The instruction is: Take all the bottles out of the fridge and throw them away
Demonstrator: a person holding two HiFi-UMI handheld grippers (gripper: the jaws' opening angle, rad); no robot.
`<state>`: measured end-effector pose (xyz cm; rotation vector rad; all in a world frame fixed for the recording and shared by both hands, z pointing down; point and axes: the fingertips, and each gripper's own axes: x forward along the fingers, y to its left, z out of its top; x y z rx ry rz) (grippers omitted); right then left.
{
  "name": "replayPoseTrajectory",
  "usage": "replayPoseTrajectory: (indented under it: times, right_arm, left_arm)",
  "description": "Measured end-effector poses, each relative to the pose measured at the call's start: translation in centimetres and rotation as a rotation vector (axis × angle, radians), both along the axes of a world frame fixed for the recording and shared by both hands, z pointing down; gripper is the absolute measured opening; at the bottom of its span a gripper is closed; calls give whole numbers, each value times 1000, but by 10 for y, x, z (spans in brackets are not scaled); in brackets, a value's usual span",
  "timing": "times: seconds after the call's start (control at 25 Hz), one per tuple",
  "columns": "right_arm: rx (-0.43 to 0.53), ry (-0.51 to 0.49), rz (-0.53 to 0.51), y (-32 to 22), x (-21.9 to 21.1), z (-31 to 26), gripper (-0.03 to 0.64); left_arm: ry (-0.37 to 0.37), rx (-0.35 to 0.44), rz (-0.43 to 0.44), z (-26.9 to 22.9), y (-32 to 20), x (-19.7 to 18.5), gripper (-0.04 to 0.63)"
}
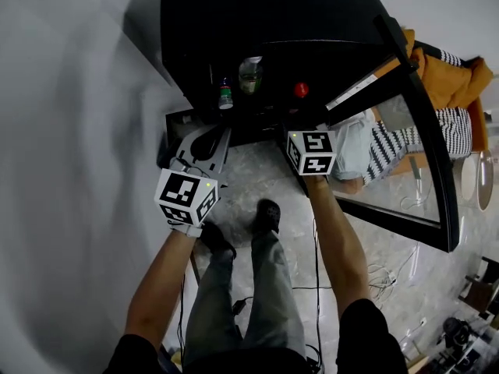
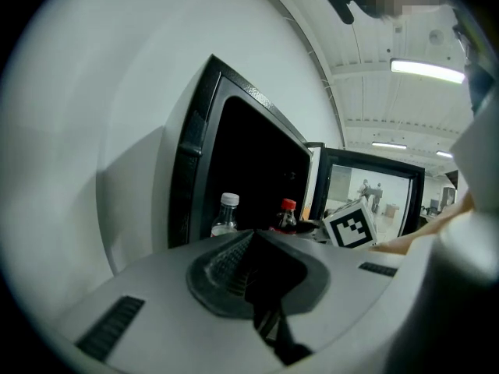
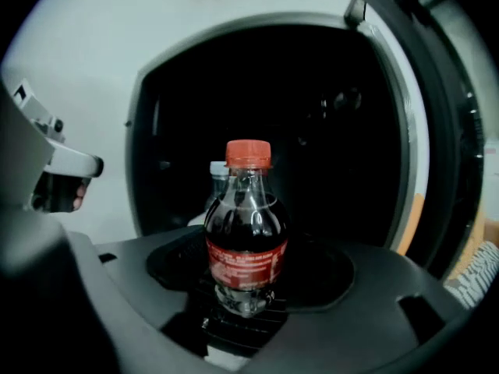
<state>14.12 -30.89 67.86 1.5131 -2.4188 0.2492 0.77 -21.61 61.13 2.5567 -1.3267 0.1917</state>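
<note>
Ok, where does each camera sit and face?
Head view: on the person's head, facing steeply down at the fridge; forearms, legs, left gripper, right gripper show.
Left gripper view: on the left gripper, facing the open fridge; right forearm shows.
Right gripper view: on the right gripper, facing the cola bottle it grips; left gripper shows.
Shared: all show the cola bottle.
</note>
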Motion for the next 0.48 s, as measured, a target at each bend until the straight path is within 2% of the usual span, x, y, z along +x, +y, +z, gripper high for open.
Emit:
replayPoseTrajectory:
  times: [0.24, 0.48]
  right_arm:
    - [-5, -7, -39, 53, 0, -56, 307]
    - [-16, -14, -57, 105, -1, -124, 307]
  left_arm:
    - [-14, -10, 10, -31, 25, -5, 2]
    - [-33, 18, 34, -96, 51, -12, 2]
